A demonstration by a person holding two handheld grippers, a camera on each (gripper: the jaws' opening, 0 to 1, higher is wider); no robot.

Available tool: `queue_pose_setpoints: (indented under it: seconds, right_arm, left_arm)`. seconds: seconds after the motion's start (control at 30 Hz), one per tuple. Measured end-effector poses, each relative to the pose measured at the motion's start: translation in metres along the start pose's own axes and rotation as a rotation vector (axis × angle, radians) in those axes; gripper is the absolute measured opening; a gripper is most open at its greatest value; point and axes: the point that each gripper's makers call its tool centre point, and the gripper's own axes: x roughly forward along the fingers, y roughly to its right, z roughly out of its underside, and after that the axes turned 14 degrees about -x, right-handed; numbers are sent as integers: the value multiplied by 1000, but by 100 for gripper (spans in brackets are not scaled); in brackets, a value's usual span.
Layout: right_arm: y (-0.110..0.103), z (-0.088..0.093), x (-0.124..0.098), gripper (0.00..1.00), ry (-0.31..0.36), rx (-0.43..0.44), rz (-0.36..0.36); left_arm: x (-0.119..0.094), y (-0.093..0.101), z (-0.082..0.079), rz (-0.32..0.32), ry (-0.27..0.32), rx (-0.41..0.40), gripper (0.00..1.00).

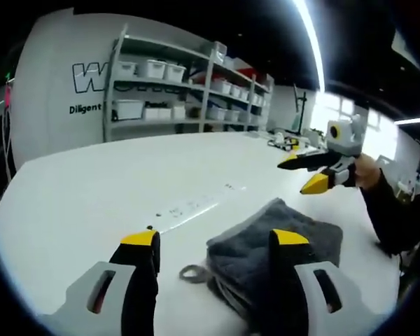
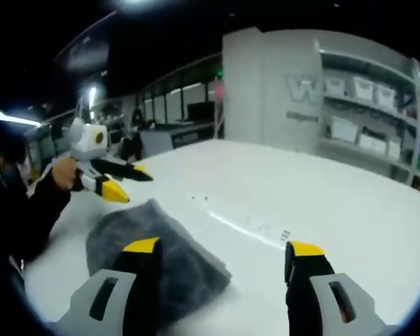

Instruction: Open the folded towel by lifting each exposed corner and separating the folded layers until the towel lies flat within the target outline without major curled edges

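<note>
I hold both grippers, left (image 1: 215,238) and right (image 2: 224,247), jaws wide, over the folded grey towel (image 1: 276,241) on the white table (image 1: 126,182).

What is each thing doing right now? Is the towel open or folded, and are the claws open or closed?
Towel: folded, lying on the table, nothing gripping it.
Left claw: open, empty, above the towel's near edge.
Right claw: open, empty, held over the towel's edge.
Table: white, bare around the towel.
Shelf bins: sitting on the shelves by the wall.
</note>
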Motion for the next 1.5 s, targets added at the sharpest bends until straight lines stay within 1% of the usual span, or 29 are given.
queue_pose_setpoints:
  seconds: [0.07, 0.17, 0.2, 0.33, 0.37, 0.47, 0.57, 0.77, 0.87, 0.97, 1.03, 1.2, 1.27, 1.37, 1.43, 1.5]
  right_arm:
    - [-1, 2, 1, 67, -6, 5, -6]
    - [-4, 4, 4, 64, -9, 8, -13]
    - [-6, 5, 7, 64, -12, 12, -20]
    - [-14, 10, 12, 64, -33, 4, -44]
    - [-9, 9, 11, 63, -33, 5, -48]
    - [-7, 8, 11, 62, -30, 12, -49]
    - [-6, 8, 12, 60, -28, 18, -49]
    - [-7, 13, 19, 59, -45, 28, -62]
    - [-4, 13, 21, 56, -49, 30, -64]
    - [-2, 13, 22, 52, -55, 44, -76]
    - [-3, 12, 23, 50, -52, 48, -81]
    - [-3, 16, 27, 48, -67, 57, -92]
    - [-4, 17, 30, 48, -72, 62, -100]
    - [-7, 20, 34, 47, -86, 62, -115]
    - [-9, 23, 35, 47, -102, 59, -113]
    - [-6, 24, 35, 47, -107, 61, -108]
  left_arm:
    - [1, 1, 1, 4, -5, -2, 57]
    - [1, 0, 1, 8, 0, 4, 50]
    - [1, -2, 2, 8, -2, -1, 48]
    - [3, -9, 4, -10, -7, -22, 49]
    - [3, -10, 3, -16, -1, -32, 48]
    - [4, -12, 5, -27, -9, -33, 45]
    - [5, -11, 7, -22, -13, -35, 45]
    - [9, -10, 6, -7, -23, -35, 43]
    - [9, -9, 9, -4, -24, -42, 41]
    - [15, -10, 14, 18, -38, -71, 37]
    - [16, -14, 12, 24, -43, -80, 37]
    - [15, -8, 14, 26, -45, -77, 36]
    - [15, -6, 15, 25, -48, -75, 34]
    - [15, -2, 16, 39, -47, -81, 31]
    - [16, -1, 17, 43, -47, -92, 30]
    - [14, 4, 21, 42, -52, -90, 30]
